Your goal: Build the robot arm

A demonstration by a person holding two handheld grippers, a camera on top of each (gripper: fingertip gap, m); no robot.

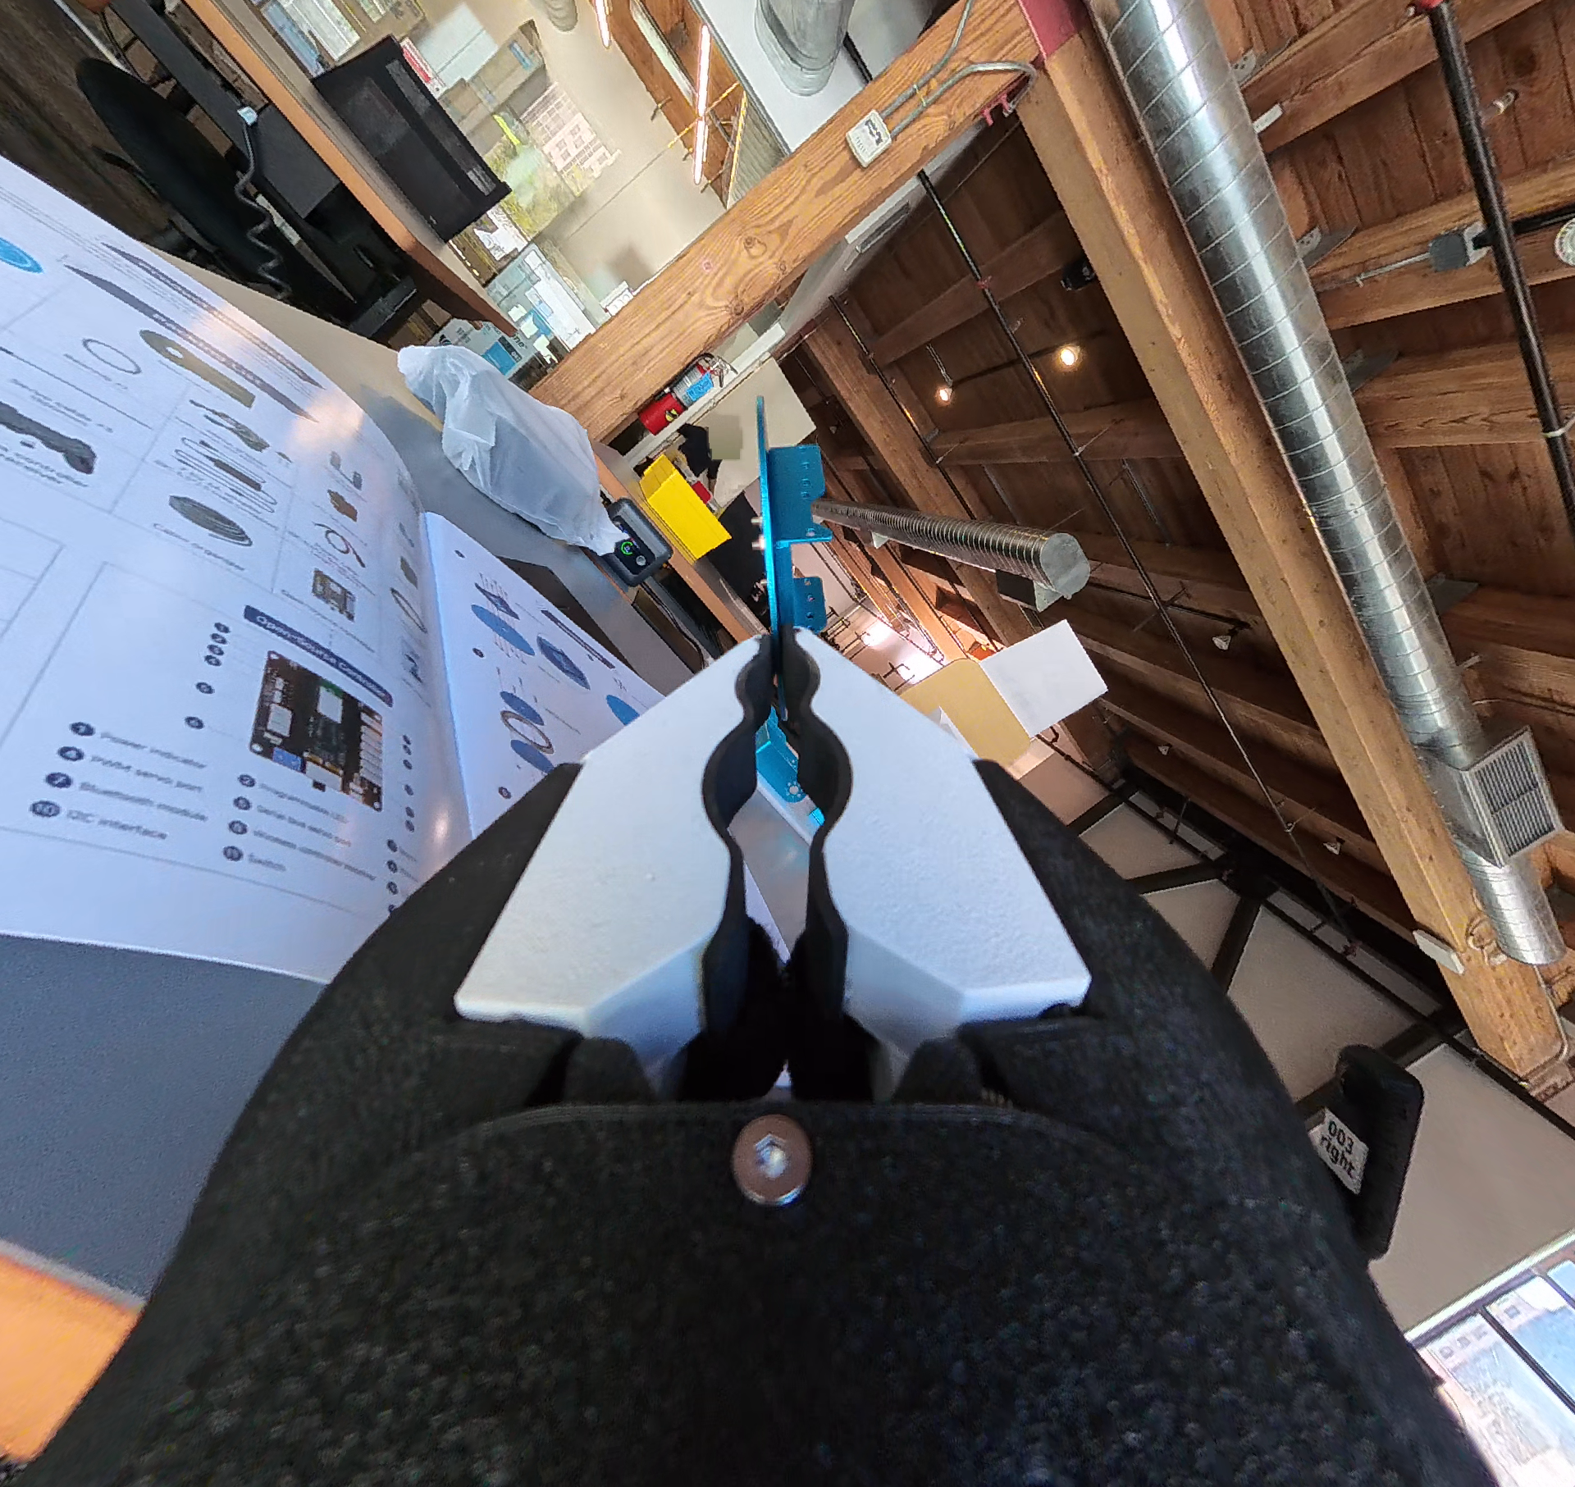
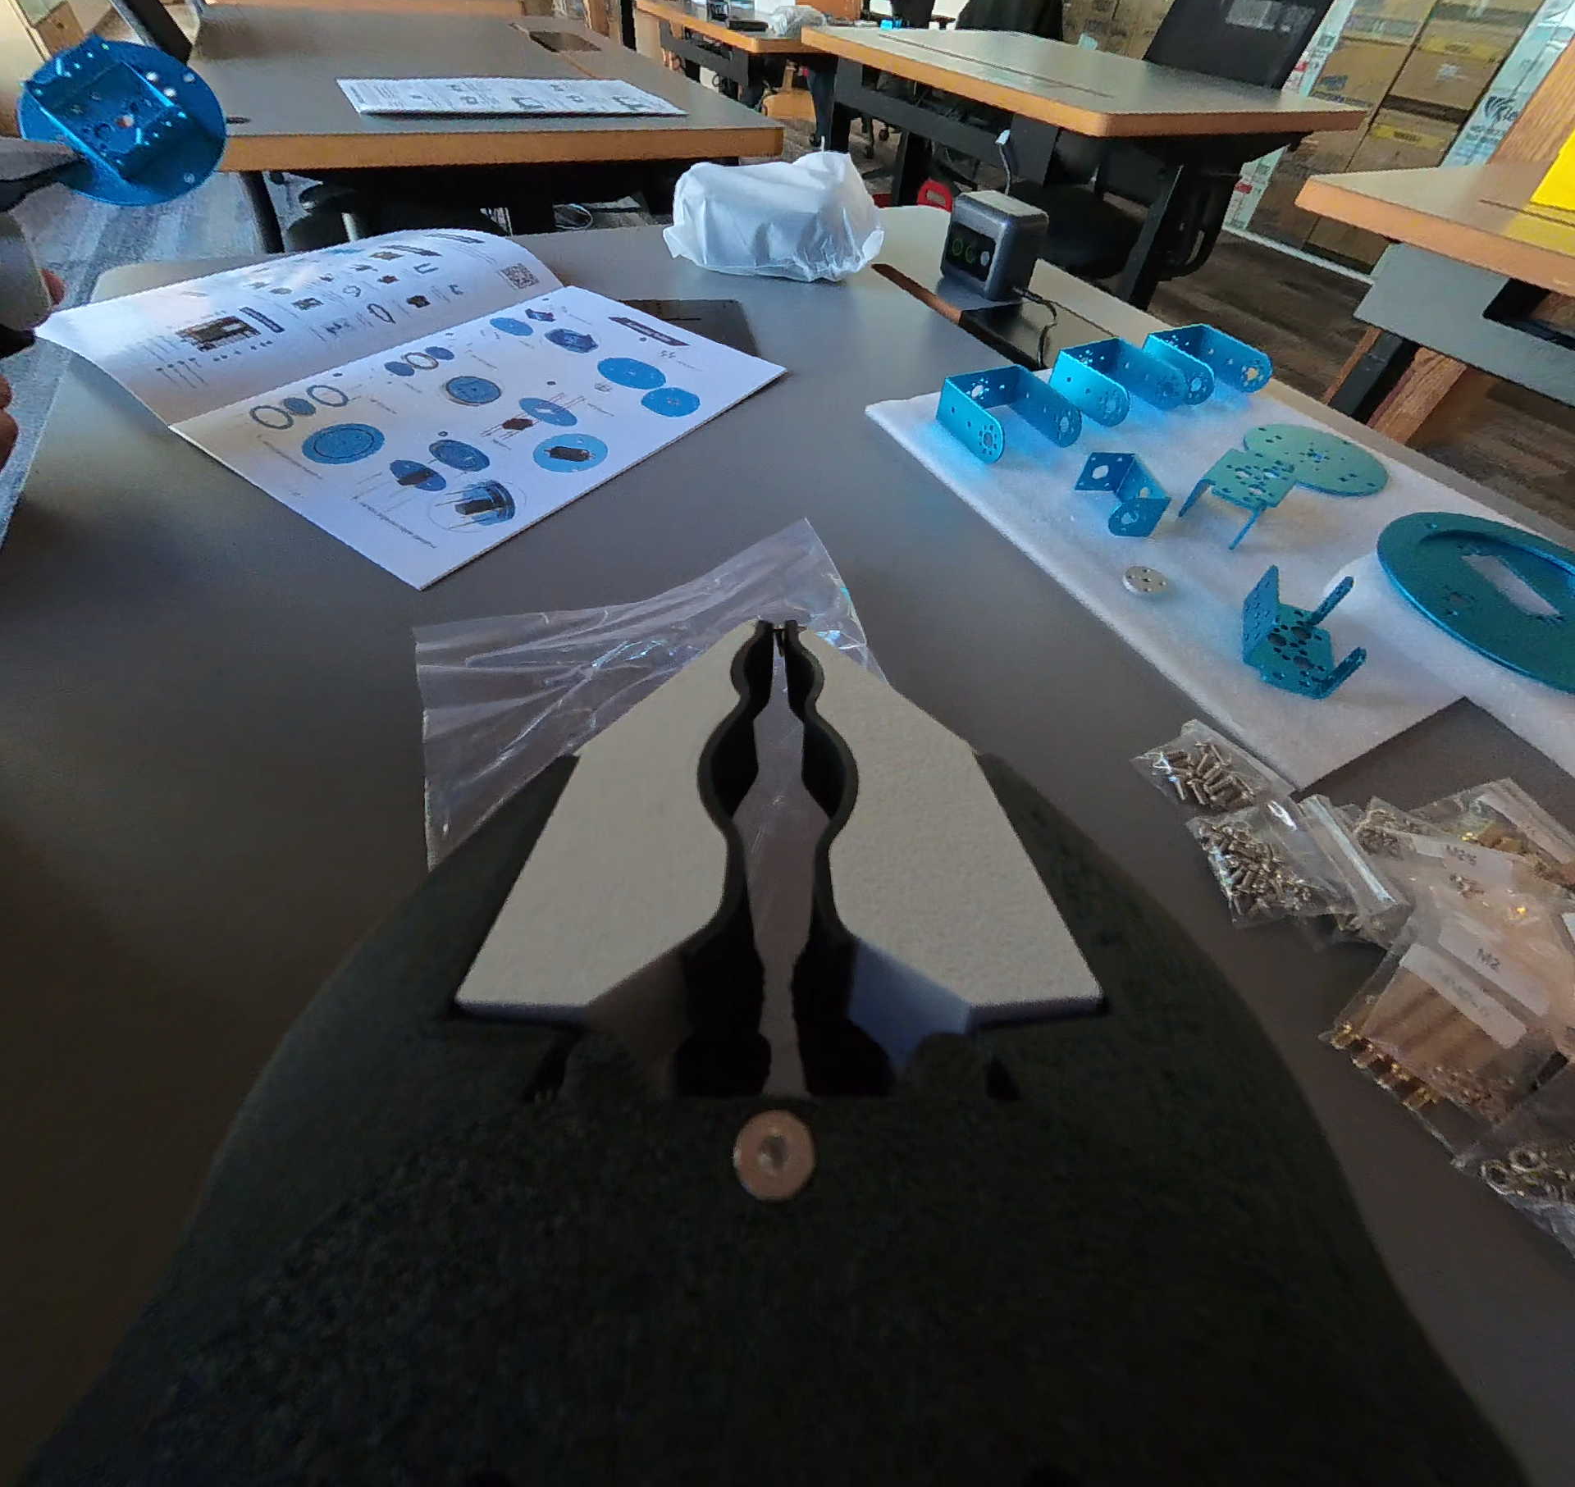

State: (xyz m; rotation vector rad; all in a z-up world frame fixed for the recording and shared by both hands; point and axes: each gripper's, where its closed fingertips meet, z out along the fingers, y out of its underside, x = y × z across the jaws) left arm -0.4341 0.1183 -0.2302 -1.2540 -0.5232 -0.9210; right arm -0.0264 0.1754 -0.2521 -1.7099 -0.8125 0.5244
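My left gripper [image 1: 780, 645] is shut on the rim of a blue metal disc [image 1: 788, 526] with small brackets on it. It holds the disc edge-on, raised in the air and tilted towards the ceiling. The disc also shows at the far left of the right wrist view [image 2: 119, 117], above the table. My right gripper [image 2: 780, 630] is shut, with a tiny dark screw-like piece pinched at its tips. It hovers over a clear plastic bag [image 2: 554, 662] that lies flat on the grey table [image 2: 213, 722].
An open instruction booklet [image 2: 426, 389] lies behind the bag. At the right, a white foam sheet [image 2: 1006, 492] carries several blue brackets [image 2: 1006, 415] and a blue ring [image 2: 1483, 594]. Bags of screws [image 2: 1261, 867] lie at the near right. A crumpled white bag [image 2: 775, 215] and a small grey device [image 2: 989, 245] sit at the back.
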